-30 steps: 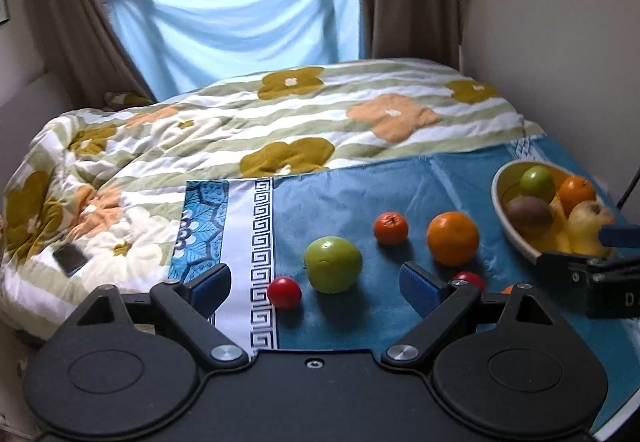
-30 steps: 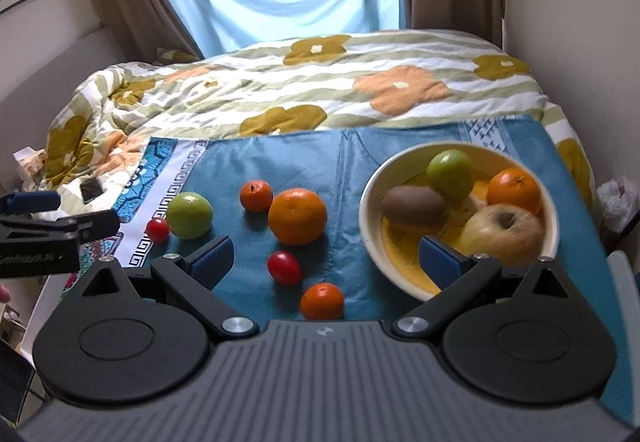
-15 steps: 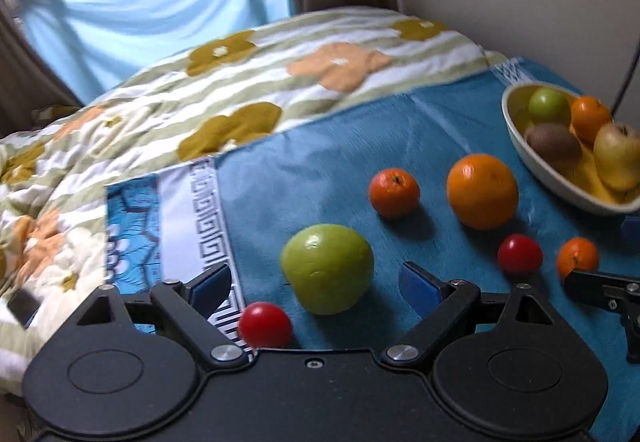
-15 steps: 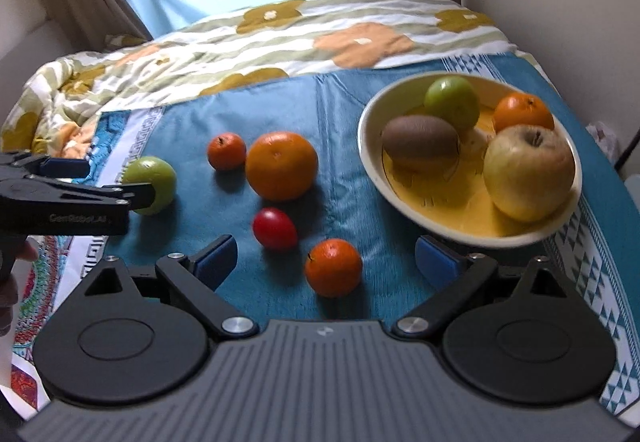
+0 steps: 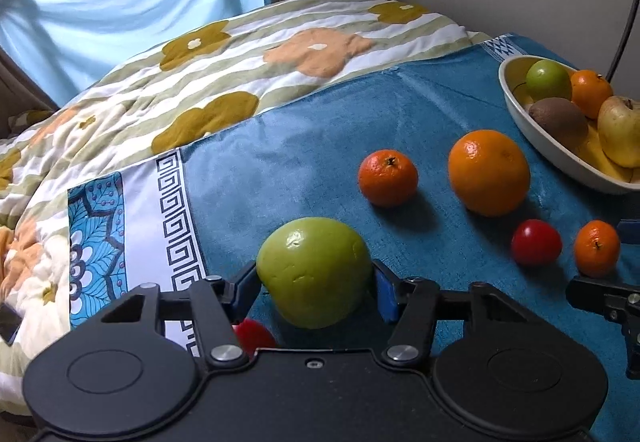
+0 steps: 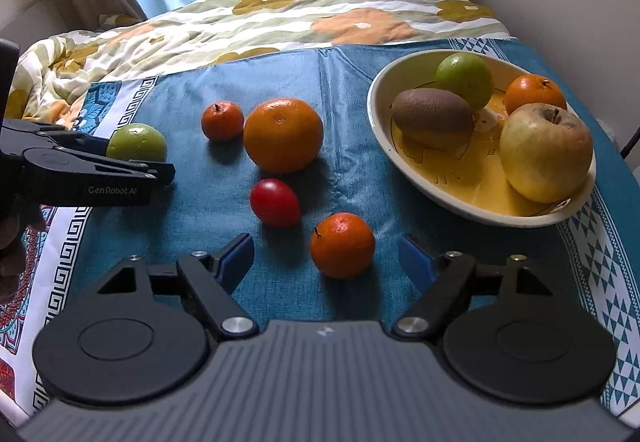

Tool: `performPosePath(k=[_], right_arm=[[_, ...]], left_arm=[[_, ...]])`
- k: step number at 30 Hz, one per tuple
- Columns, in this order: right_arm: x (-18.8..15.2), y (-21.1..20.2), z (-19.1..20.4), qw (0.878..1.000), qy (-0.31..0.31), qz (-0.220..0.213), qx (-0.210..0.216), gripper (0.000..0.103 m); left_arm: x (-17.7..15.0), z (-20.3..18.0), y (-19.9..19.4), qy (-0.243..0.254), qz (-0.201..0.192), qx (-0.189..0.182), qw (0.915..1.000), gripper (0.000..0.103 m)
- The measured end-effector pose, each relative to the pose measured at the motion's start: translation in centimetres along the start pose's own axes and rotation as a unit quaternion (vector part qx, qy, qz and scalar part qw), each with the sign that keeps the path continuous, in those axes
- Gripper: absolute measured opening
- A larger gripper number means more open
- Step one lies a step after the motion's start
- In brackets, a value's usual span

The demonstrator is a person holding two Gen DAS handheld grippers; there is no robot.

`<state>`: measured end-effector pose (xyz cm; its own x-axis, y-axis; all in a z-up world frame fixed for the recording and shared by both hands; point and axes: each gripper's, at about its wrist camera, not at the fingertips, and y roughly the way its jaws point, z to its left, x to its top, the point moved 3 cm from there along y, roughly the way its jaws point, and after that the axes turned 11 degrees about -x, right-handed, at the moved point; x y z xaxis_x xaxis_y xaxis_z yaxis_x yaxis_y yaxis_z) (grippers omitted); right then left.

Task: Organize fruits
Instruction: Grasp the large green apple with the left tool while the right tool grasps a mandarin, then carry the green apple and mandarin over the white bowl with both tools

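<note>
In bowl point(image 6: 416, 178): four fruits

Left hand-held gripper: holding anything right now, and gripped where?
The left hand-held gripper has just closed on the green apple, blue pads on its two opposite sides, near its widest part. The apple appears to rest on the blue cloth, not lifted.

Six fruits lie loose on the blue cloth point(image 6: 352, 90): one green apple point(image 5: 314, 278), one large orange point(image 6: 283, 135), two small mandarins point(image 6: 222, 121) point(image 6: 342, 245) and two red tomatoes point(image 6: 275, 203) point(image 5: 253, 336), the second half hidden. The bowl point(image 6: 460, 202) holds four more: one kiwi point(image 6: 432, 118), one lime-green fruit point(image 6: 464, 79), one mandarin point(image 6: 535, 93) and one yellow apple point(image 6: 546, 152). Two grippers point(image 5: 316, 288) point(image 6: 326, 258) in all.
</note>
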<state>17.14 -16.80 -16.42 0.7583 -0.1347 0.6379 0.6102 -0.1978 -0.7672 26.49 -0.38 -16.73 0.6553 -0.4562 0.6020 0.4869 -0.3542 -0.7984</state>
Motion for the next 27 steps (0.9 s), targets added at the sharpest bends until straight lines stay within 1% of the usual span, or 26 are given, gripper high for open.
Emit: performPosePath(k=[8,13,19,20,21,22,27], right_arm=[[-0.1,0.3,-0.1,1.000,-0.006,0.001,-0.006,0.080],[-0.4,0.4,-0.1,1.000,-0.012,0.002,-0.012,0.075],[-0.4,0.5,-0.1,1.000,-0.023,-0.002,-0.011,0.067],[-0.4,0.6,-0.1,1.000,-0.024,-0.002,-0.011,0.065],[-0.4,0.7,0.0,1.000,-0.026,-0.003,-0.010,0.054],[-0.4,0.7,0.0,0.999,-0.031,-0.004,-0.012,0.050],[-0.1,-0.1,-0.2,0.999,-0.030,-0.011,-0.002,0.050]], left_arm=[[-0.4,-0.8,-0.4,0.009,0.001,-0.003,1.0000,0.062],[-1.0,-1.7,-1.0,0.011,0.002,-0.008,0.9999,0.062],[-1.8,-2.8,-1.6,0.015,0.005,-0.014,0.9998,0.062],[-1.9,-3.0,-1.7,0.016,0.005,-0.014,0.9998,0.062],[-2.0,-3.1,-1.9,0.016,0.004,-0.013,0.9998,0.062],[-2.1,-3.2,-2.1,0.015,0.003,-0.011,0.9998,0.062],[-2.1,-3.4,-3.6,0.000,-0.008,-0.009,0.9999,0.062]])
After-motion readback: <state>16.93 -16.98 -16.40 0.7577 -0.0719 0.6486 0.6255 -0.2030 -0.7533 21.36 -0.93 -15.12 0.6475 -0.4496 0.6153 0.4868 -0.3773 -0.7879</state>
